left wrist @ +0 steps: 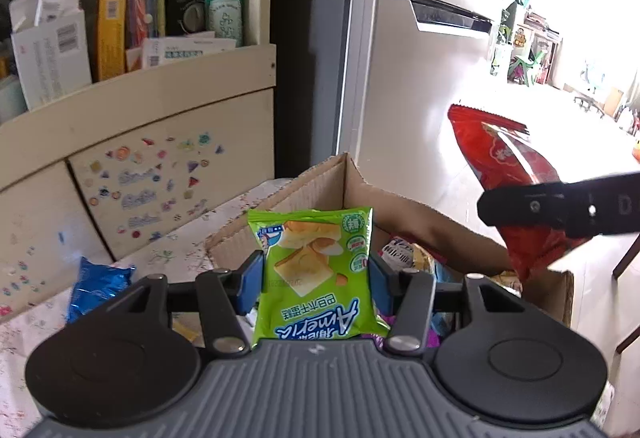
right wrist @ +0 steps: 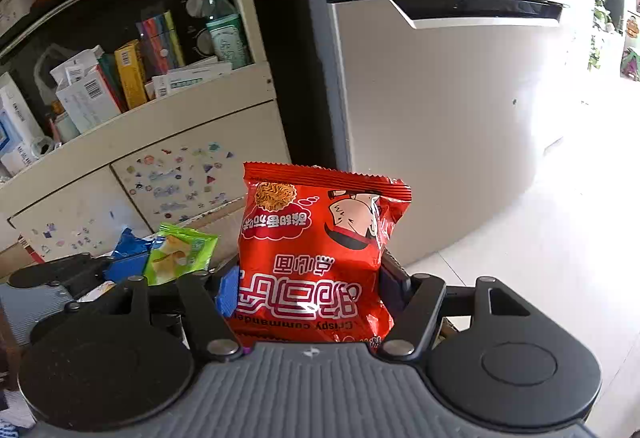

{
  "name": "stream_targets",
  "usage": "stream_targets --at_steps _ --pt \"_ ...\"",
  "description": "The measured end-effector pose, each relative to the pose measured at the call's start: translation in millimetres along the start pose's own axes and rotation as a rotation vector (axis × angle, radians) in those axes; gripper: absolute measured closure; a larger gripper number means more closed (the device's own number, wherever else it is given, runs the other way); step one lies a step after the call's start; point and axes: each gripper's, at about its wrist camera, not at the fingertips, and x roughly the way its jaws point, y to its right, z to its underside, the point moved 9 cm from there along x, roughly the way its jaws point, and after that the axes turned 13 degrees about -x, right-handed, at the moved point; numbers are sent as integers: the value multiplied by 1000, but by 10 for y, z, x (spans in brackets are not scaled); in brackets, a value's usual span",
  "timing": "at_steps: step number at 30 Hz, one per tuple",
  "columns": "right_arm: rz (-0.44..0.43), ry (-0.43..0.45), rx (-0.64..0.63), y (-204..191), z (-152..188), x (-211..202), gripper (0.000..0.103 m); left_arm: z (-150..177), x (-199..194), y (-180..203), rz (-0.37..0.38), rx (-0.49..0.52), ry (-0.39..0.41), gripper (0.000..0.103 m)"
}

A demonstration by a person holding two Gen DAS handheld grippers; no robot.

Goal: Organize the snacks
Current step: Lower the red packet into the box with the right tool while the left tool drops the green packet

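Currently we grip two snack packets above the cardboard box (left wrist: 404,210). Our left gripper (left wrist: 316,272) has its blue pads pressed against the green cake packet (left wrist: 316,270), held upside down over the box's near side. Our right gripper (right wrist: 310,290) is clamped on the crinkly red noodle packet (right wrist: 316,254), which hangs over the box's right edge. Other wrapped snacks lie inside the open brown box. Left of the box, a shiny blue packet (left wrist: 98,288) rests on the patterned tablecloth (left wrist: 180,250). Behind the box stand a stickered cream cabinet (left wrist: 152,142) and a smooth white fridge (left wrist: 420,78).
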Motion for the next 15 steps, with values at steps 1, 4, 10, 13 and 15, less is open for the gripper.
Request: stream_targets --at_steps 1,4,10,13,15 --pt "6 -1 1 3 6 -1 30 -3 37 7 6 -13 -4 50" --pt "17 -12 16 34 21 26 30 -9 153 11 17 -43 -7 49" --pt "63 -18 17 66 29 51 19 -48 164 -67 27 -151 4 10" --pt "54 -7 17 33 15 37 17 -119 63 -82 24 -143 25 7" --pt "45 -2 13 6 5 42 16 -143 14 -116 11 -140 30 6"
